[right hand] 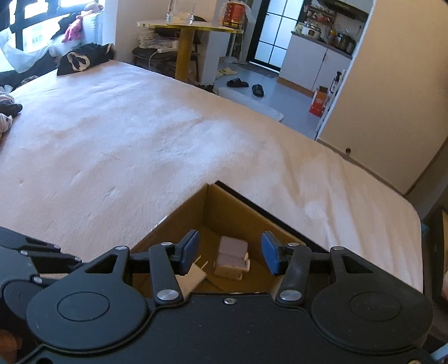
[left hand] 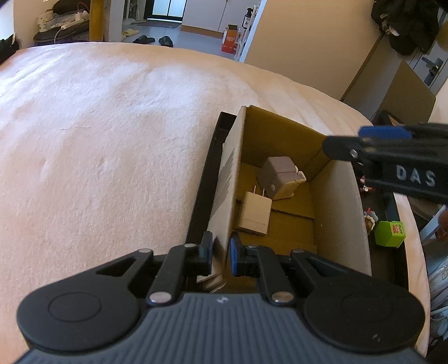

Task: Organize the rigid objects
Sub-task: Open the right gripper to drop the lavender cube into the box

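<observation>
An open cardboard box stands in a black tray at the edge of a bed. Inside lie a white plug charger and a grey and beige pair of adapter blocks. My left gripper is shut on the box's near left wall, its blue pads pressing the cardboard from both sides. My right gripper hangs open above the box, with nothing between its fingers; the adapter blocks and the charger lie below it. From the left wrist view the right gripper comes in from the right, over the box's far corner.
The bed has a pale fuzzy cover and spreads left and ahead. Right of the box, the tray holds a green cube and small figurines. Dark clothes lie at the bed's far corner. Beyond stand a yellow table and slippers on the floor.
</observation>
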Tool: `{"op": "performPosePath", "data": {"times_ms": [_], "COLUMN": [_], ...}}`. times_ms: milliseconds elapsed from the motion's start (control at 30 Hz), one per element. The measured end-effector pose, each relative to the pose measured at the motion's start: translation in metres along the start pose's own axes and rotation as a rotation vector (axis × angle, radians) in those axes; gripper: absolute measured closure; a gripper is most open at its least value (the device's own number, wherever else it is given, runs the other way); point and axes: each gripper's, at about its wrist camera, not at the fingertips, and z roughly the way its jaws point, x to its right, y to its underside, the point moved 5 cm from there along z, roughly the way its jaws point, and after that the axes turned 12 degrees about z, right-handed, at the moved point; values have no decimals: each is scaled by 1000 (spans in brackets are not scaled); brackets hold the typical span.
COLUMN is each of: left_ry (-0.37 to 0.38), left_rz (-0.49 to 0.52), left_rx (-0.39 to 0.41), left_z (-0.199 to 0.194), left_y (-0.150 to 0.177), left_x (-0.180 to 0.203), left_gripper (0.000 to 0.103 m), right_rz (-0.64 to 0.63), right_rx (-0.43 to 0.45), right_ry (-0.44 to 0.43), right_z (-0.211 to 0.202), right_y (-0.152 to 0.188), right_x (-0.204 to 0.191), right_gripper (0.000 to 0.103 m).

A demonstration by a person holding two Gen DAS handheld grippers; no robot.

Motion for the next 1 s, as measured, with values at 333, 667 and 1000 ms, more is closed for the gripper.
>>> {"op": "performPosePath", "data": {"times_ms": [333,667,1000], "left_ry": [-35,-82,-153], "left_rz": [32,69,111], "left_rx": [-4,-4,-25], "left_z": [-4,-7,-9], "left_y": [-1,0,0], "left_x": [6,12,19], "left_gripper": [91,91,79], "right_rz": [104,191,255], "right_rx": [-13,-4,-1], "right_ry": [24,42,40], "right_z": [-9,-19,-27], "right_y": [21,48,71], "right_x": [32,64,96], "right_gripper": [42,35,35]}}
